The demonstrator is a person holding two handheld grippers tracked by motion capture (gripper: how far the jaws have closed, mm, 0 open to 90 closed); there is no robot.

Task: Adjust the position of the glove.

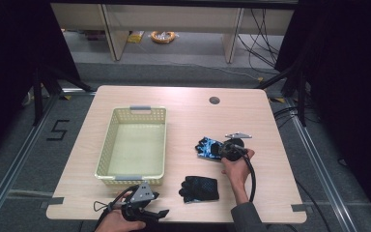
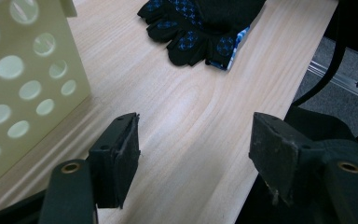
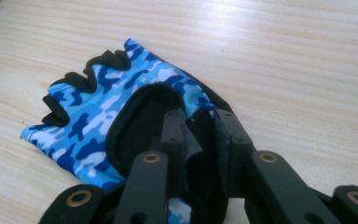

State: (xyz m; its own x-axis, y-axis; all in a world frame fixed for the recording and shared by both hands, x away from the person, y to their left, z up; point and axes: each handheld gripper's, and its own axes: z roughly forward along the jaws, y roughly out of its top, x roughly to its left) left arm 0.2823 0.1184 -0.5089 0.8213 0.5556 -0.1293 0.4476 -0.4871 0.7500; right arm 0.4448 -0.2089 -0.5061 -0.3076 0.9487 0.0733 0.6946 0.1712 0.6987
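The right claw (image 3: 200, 135) is pinched on the cuff of the blue camouflage glove (image 3: 107, 107), which lies flat on the surface (image 1: 183, 99) right of the basket (image 1: 107, 145). The left claw (image 2: 193, 154) hangs released with nothing in it over the near edge, just beside the basket's near corner. A second, black glove (image 1: 199, 188) with blue dots lies nearer, between the two hands. On the floor to the left a taped "5" (image 1: 58, 130) can be read; no lettering can be made out on the gloves.

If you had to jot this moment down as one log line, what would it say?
right gripper: shut on blue camouflage fingerless glove | left gripper: open, idle near cream perforated plastic basket | black dotted glove: on table
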